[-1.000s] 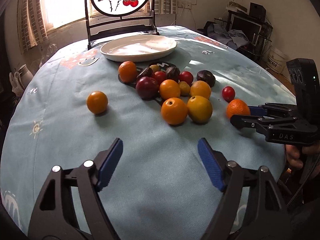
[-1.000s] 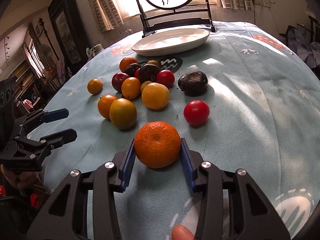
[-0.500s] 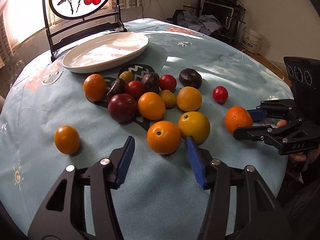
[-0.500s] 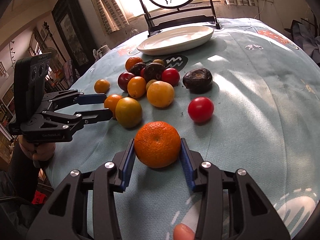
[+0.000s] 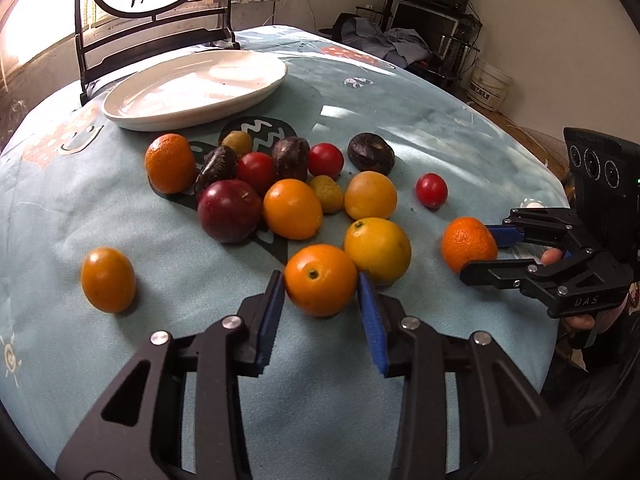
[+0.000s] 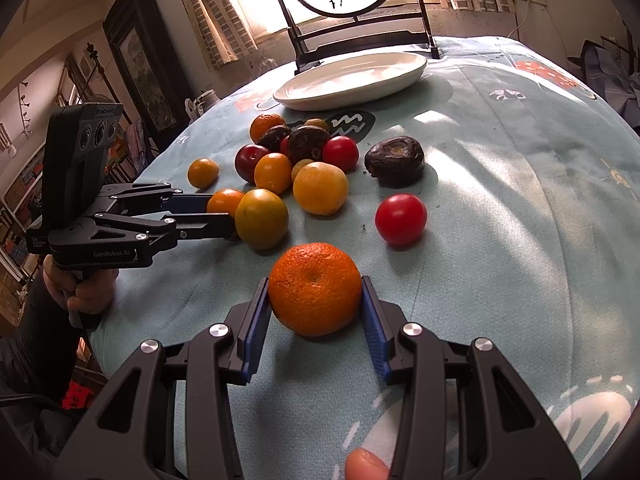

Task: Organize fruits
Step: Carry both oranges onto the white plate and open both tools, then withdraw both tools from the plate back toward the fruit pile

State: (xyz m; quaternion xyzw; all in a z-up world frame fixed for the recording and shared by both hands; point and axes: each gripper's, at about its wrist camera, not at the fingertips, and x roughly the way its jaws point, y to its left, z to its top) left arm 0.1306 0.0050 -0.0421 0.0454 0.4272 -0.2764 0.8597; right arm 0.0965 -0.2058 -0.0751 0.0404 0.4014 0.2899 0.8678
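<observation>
Your left gripper [image 5: 320, 300] has moved in from bare cloth and is closing around the smooth round orange [image 5: 320, 280] on the bench [image 5: 460, 140]. Your right gripper [image 6: 316, 312] stays clamped on the dimpled mandarin [image 6: 315, 288]. Both await the empty white oval plate [image 5: 192, 88].

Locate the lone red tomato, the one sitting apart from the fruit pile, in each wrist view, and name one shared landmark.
Left wrist view: the lone red tomato lies right of centre, right of the pile.
Right wrist view: the same tomato lies just right of centre, beyond the held mandarin.
Shared landmark: the white plate.
</observation>
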